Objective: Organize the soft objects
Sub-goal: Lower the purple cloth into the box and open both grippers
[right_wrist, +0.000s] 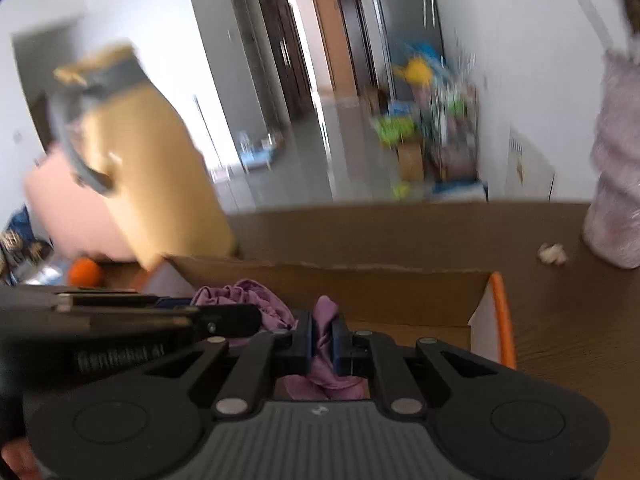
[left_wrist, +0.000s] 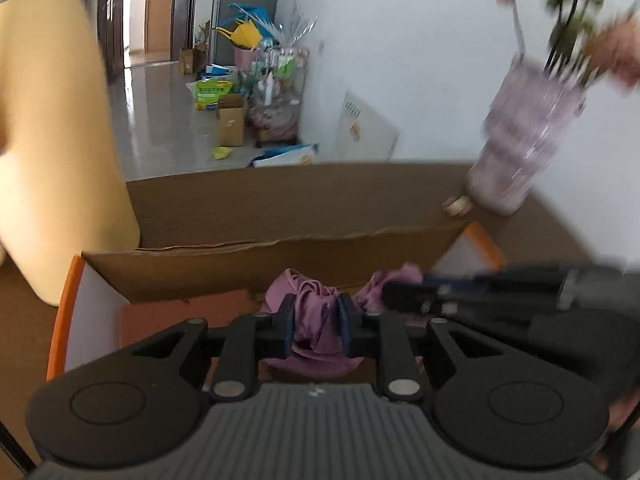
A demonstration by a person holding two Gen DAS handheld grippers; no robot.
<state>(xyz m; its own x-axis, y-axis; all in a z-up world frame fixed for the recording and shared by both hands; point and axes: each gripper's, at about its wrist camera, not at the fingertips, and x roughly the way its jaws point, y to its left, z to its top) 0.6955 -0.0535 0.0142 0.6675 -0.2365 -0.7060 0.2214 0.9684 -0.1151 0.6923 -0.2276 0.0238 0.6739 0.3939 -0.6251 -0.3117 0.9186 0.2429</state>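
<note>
left wrist view: both tools [left_wrist: 316, 322] [right_wrist: 321, 344] pinch a purple cloth [left_wrist: 314, 312] over an open cardboard box [left_wrist: 224, 272].

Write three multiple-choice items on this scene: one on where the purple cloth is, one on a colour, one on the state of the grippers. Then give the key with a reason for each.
1. Where is the crumpled purple cloth?
A. Over the open cardboard box with orange edges
B. On the floor by the wall
C. Draped over the vase

2. What colour is the cylindrical patterned vase of flowers on the brown wooden table?
A. Dark green
B. Pale pink-lilac
C. Black

3. How do the left gripper and right gripper stand?
A. Both wide open and empty
B. Only the left one holds cloth
C. Each is shut on the cloth

Key: 1 A, both wrist views show the cloth in front of the box's open top. 2 B, the vase looks pale pink-lilac, though blurred. 3 C, purple fabric is pinched between each pair of blue pads.
</note>
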